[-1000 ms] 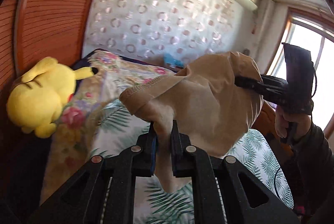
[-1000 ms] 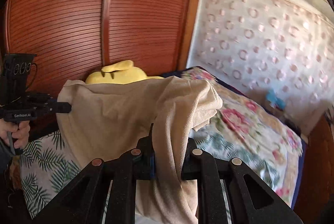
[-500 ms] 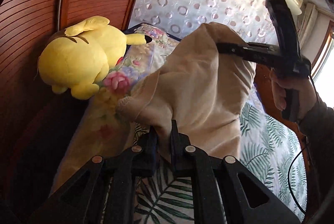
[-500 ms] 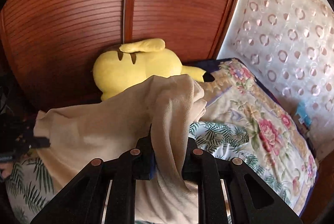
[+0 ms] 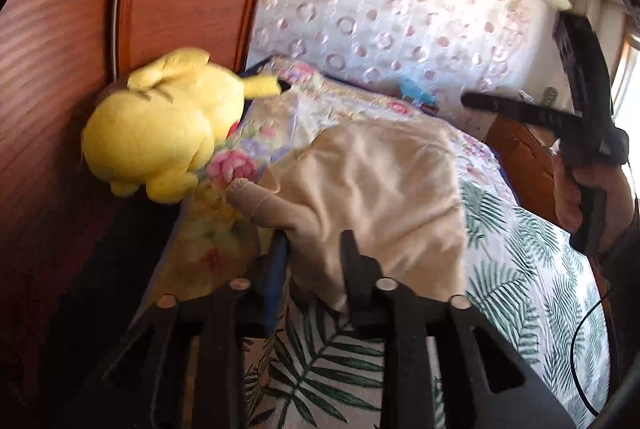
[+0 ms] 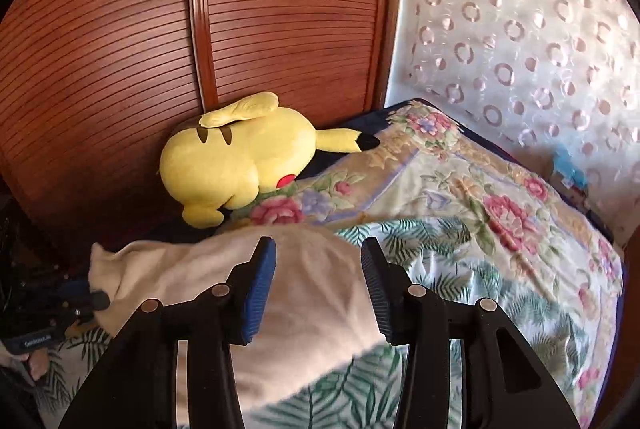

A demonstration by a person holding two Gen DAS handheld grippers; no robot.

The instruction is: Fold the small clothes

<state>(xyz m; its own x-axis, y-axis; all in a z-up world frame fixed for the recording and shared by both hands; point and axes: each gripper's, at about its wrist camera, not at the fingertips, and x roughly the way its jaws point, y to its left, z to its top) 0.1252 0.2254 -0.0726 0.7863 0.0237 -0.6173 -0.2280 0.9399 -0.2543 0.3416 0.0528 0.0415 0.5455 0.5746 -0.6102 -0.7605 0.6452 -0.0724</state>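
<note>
So a second ago the beige ribbed knit garment (image 5: 384,189) was pinched tight and held up in the air by both grippers; now it's been let down onto the bed with the green palm-leaf sheet (image 5: 532,269), and it lies there in a rumpled heap. The left gripper (image 5: 314,249) is seen with its fingers opening, a fold of the cloth between them and touching the blue pad of the left one, but not squeezed any more. Same deal with the right gripper (image 6: 318,283): fingers opening, parted wide, the cloth lying under and between them with nothing clamped.

Around it: a yellow plush toy with black-tipped ears (image 6: 244,161) is lying on its side against the reddish slatted wooden panel (image 6: 280,9), right at the edge of a floral quilt (image 6: 460,189) that is spread past the garment. A sheer curtain with a ring pattern (image 5: 400,13) is hung behind the bed. Nothing is lying on top of the garment.

Both grippers are angled downward over the bed. In the left view the right gripper is seen gripped by a hand (image 5: 580,189) at the right edge, raised clear of the cloth.
</note>
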